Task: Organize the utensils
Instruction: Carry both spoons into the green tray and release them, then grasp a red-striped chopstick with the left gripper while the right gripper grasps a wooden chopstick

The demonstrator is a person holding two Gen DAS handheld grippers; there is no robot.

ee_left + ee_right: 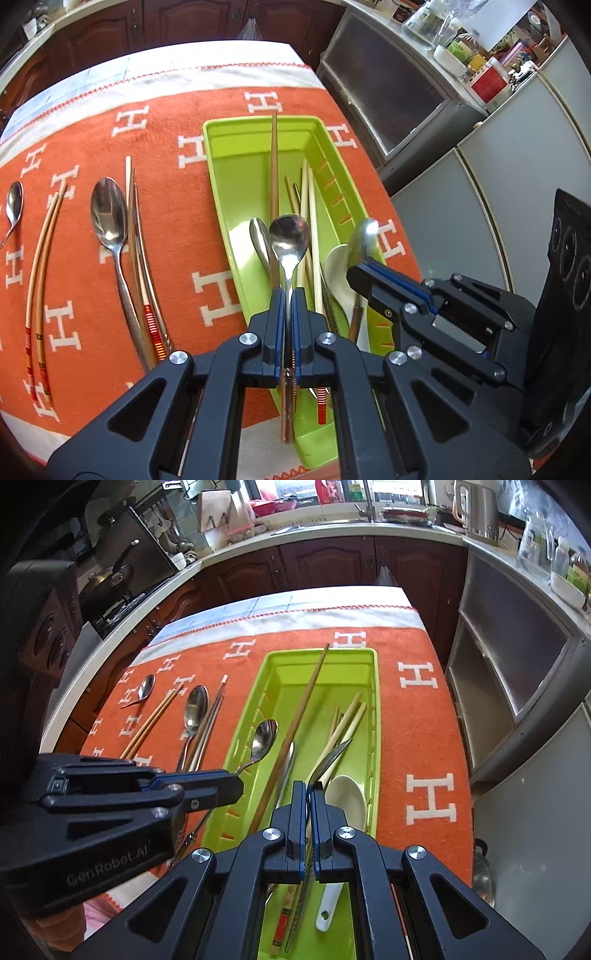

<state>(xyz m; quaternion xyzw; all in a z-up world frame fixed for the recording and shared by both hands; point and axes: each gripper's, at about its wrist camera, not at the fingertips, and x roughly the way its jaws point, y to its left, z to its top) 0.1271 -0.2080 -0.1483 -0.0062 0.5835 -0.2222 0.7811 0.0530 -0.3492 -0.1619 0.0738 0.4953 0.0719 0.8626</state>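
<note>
From the left wrist camera, an orange cloth patterned with white H letters covers the table, its white border along the far edge. Dark wooden cabinets stand behind, and a crowded counter runs past the table's far right corner. A green tray lies lengthwise on the right part of the cloth. The left gripper sits over the tray's near end, its fingers pressed on the handle of a steel spoon whose bowl points toward the far edge. The right gripper reaches in from the right above the tray's right wall, clamping a second spoon; glare washes out its bowl. On the bare cloth left of the tray lie a large spoon, a chopstick pair touching it, a further chopstick pair, and a small spoon at the left edge. The gripper bodies hide the tray's near end.

From the right wrist camera, the table's far edge meets a curved counter with a sink faucet and a steel kettle. The right gripper's closed fingers pinch the second spoon's handle above the tray's near half, beside a white ceramic spoon. A long brown chopstick leans across the tray onto its far rim. The left gripper enters from the left edge; its grip itself is hard to see here.
</note>
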